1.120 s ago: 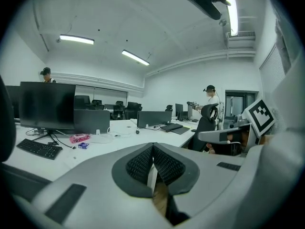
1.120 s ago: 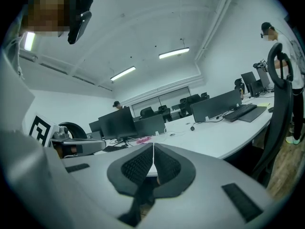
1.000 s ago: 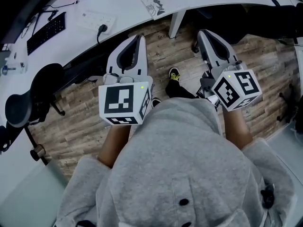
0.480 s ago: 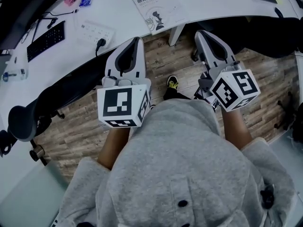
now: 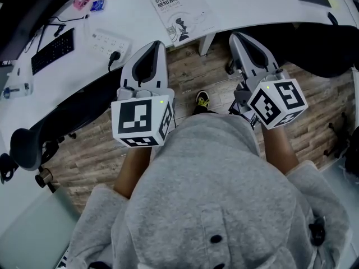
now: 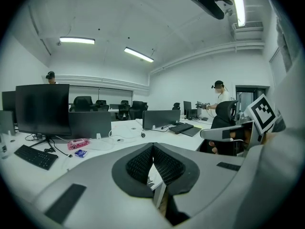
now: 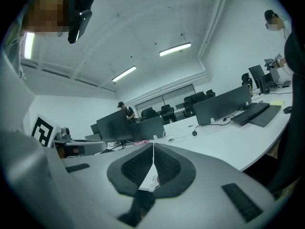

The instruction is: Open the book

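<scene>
We are hovering the left gripper (image 5: 158, 43) and right gripper (image 5: 236, 37), jaws clenched on nothing, short of the closed book (image 5: 178, 11) lying on the worktop (image 5: 252, 1). We are judging this the reaching step, with catching the book's cover edge coming next.

Bare desk (image 5: 252, 1) to the right of the book (image 5: 180, 11), power strip (image 5: 107, 40) and keyboard (image 5: 53, 50) off to its left
</scene>
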